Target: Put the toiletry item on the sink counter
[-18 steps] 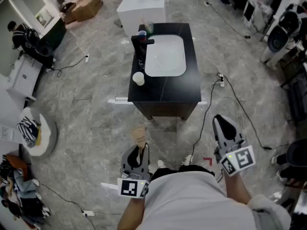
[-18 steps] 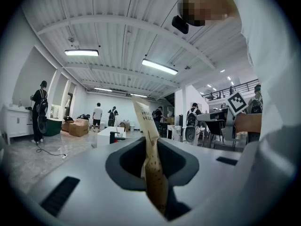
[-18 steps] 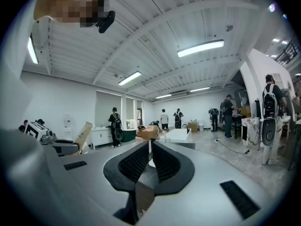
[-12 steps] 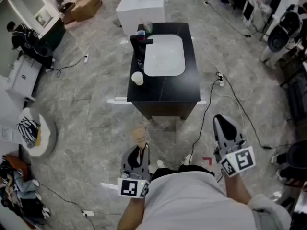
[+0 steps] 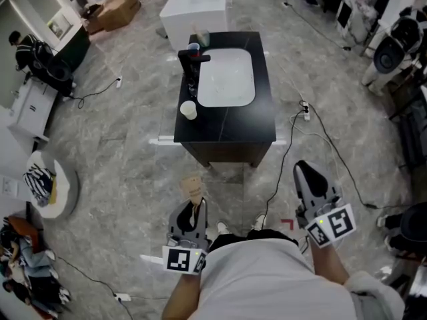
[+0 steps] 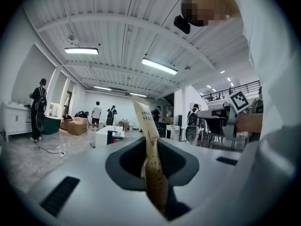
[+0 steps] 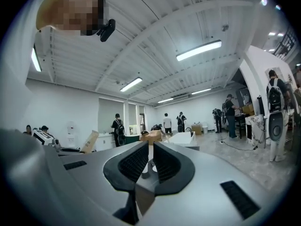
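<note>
The black surface (image 5: pixel 227 129) carries a white basin (image 5: pixel 227 79) toward its far edge, a black faucet (image 5: pixel 192 62) at its left edge, and a white cup (image 5: pixel 189 110) nearer the front-left corner.

Tan packet (image 5: pixel 193 189), dark lettering; black bench (image 5: pixel 227 131); white basin (image 5: pixel 227 79), white cup (image 5: pixel 189 110); grey marbled floor (image 5: pixel 120 165).

The person stood with both arms bent and held low in front of the tummy, one on each side. The left gripper (image 5: pixel 193 209) pointed forward. Its jaws squeezed a flat brown packet (image 5: pixel 193 191) that stuck out between them. The right gripper (image 5: pixel 307 172) pointed forward too, well apart from the left one. Its jaws seemed shut, with nothing between them.
</note>
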Motion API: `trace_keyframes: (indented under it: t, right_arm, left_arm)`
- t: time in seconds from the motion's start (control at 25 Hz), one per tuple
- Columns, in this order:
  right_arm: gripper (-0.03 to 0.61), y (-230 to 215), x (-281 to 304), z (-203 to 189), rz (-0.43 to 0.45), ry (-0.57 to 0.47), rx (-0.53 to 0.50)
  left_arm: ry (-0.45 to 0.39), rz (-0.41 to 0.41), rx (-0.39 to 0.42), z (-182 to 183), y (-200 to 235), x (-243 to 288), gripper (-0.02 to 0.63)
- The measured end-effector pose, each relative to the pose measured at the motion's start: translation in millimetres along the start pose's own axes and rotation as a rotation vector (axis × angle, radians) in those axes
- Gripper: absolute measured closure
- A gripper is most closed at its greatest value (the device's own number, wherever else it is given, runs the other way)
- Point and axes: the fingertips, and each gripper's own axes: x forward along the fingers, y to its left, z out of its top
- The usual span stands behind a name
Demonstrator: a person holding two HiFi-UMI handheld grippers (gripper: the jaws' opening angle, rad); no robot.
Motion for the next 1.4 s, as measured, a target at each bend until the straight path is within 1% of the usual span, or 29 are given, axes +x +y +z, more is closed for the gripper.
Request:
trace_keyframes:
  t: [0.2, 0.44, 0.68, 1.0, 1.24, 1.4]
  right_arm:
    - [0.526, -14.1, -5.9, -5.6, 0.000, 0.012, -0.003]
    - [0.526, -41.4, -15.0, -4.0, 0.018, 0.007, -0.002]
    - [0.526, -67.1, -24.5, -4.1, 0.033, -0.009, -0.002]
    - [0.526, -81.3, -21.1, -7.7, 0.058, -0.005, 0.006]
    - [0.526, -86.6, -13.7, -9.2, 0.049, 0.007, 0.001]
    - [0.526, -85.2, 1.4, -15.4, 0.044, 0.021, -0.008]
  left_arm:
    - [0.000, 0.027, 0.007, 1.1, -1.8, 7.2, 0.560]
    - [-0.018, 0.101, 0.038, 11.8, 3.0, 16.5, 0.560]
    - [-0.052, 0.159, 0.045, 19.1, -8.1, 23.3, 0.560]
    - [-0.049, 0.183, 0.050, 18.6, -17.1, 31.2, 0.560]
    - [-0.042, 0.181, 0.039, 17.5, -10.1, 42.1, 0.560]
    - [-0.038, 0.174, 0.023, 9.7, 4.3, 53.0, 0.560]
